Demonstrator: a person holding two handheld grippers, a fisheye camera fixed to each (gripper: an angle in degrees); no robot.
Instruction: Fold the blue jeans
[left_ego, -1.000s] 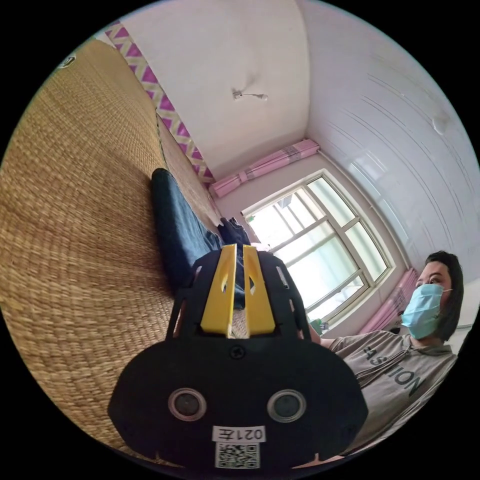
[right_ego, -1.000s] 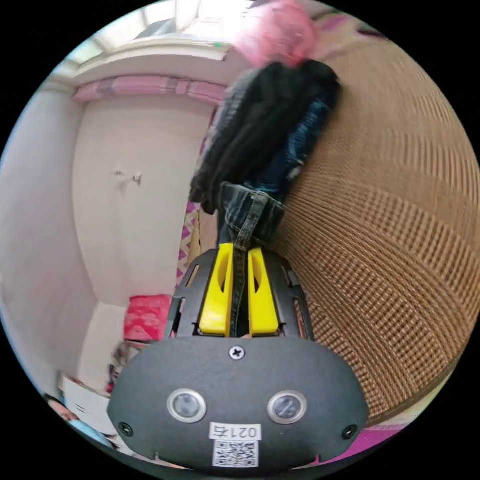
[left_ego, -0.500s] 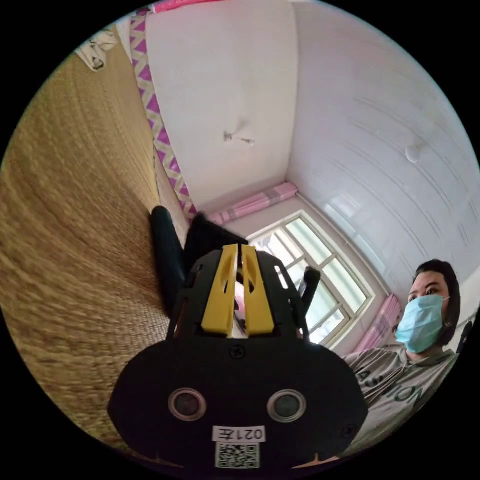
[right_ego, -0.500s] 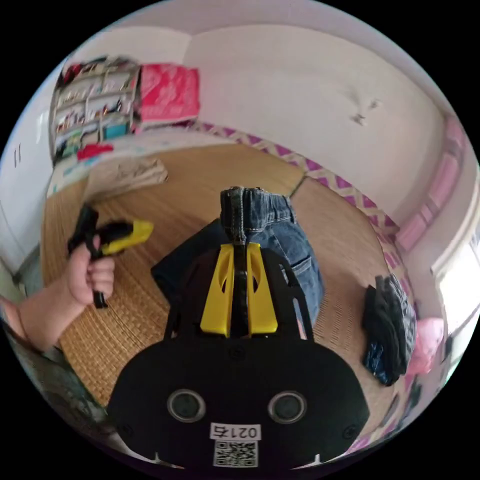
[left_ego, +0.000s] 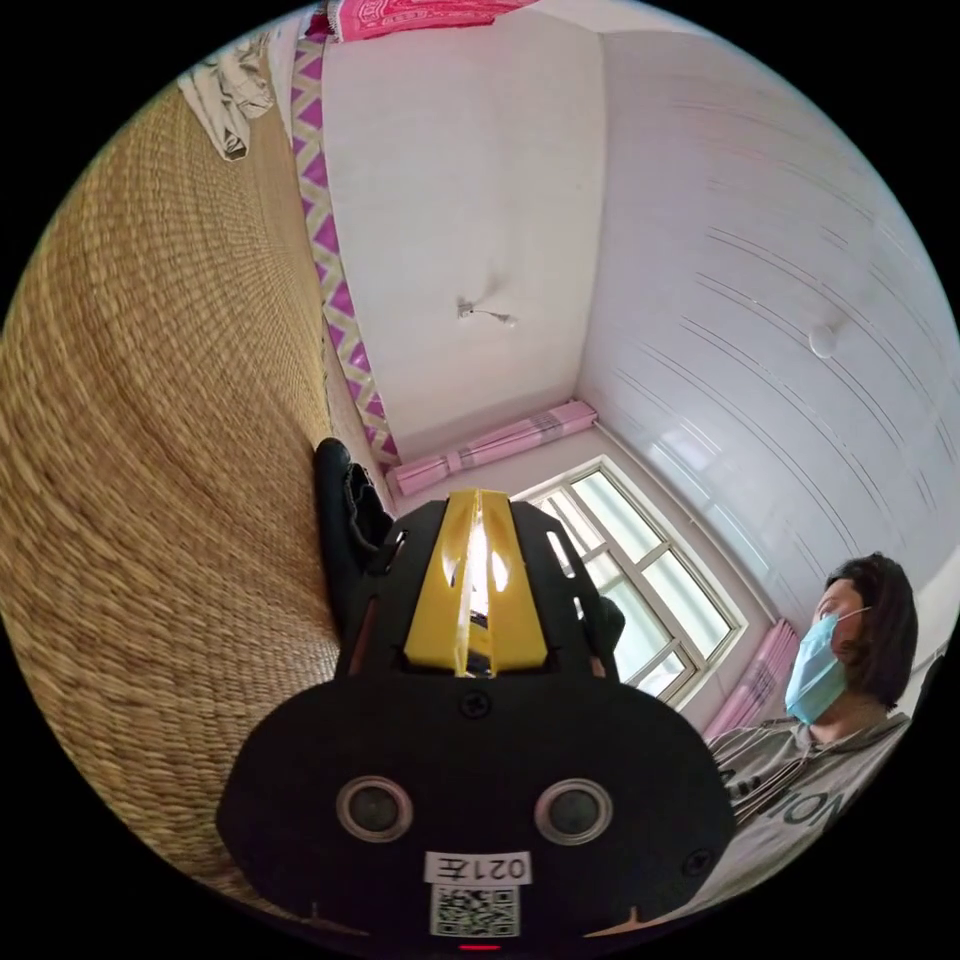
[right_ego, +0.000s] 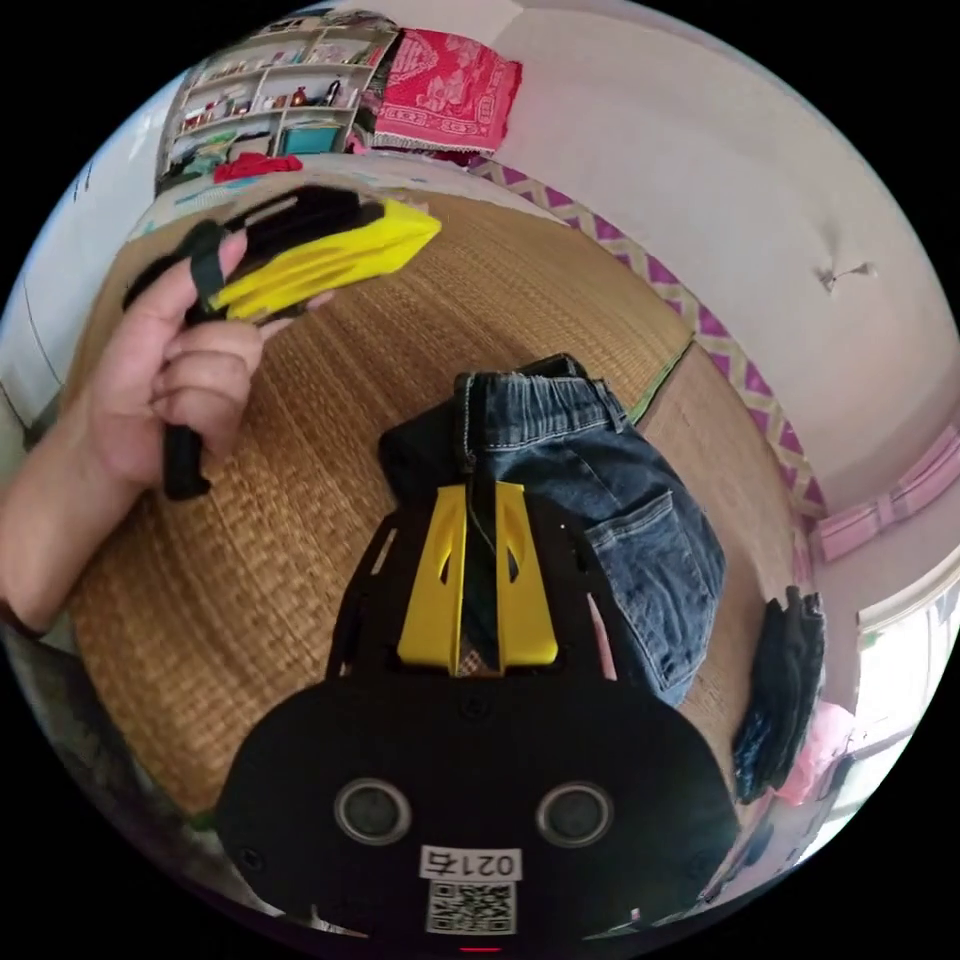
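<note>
In the right gripper view, the right hand-held gripper (right_ego: 478, 495) had its yellow jaws drawn close together, pinching the waistband edge of the blue jeans (right_ego: 600, 510) between them. The jeans lay folded on the woven straw mat (right_ego: 300, 540) directly ahead of this gripper's tips, waistband nearest the jaws and a back pocket facing up, the denim running off to the side of the jaws toward the window. Beyond the jeans on that same side, near the mat's edge, sat a pile of dark clothes (right_ego: 785, 670), well apart from the jeans.

On the other side of the right hand-held gripper, the person's hand (right_ego: 170, 375) held the left hand-held gripper (right_ego: 425, 228) above the mat, its yellow jaws pressed together with nothing between them, well apart from the jeans.

In the left gripper view, the left hand-held gripper (left_ego: 477, 497) showed its jaws meeting at the tips, empty, with light glinting along the seam. The mat (left_ego: 150, 450) rose along one side of it, and a dark bundle of cloth (left_ego: 345, 530) lay on the mat just beyond the jaws. Past the jaw tips stood a window (left_ego: 660, 590), and off to the side was the person in a grey top (left_ego: 790, 790).
</note>
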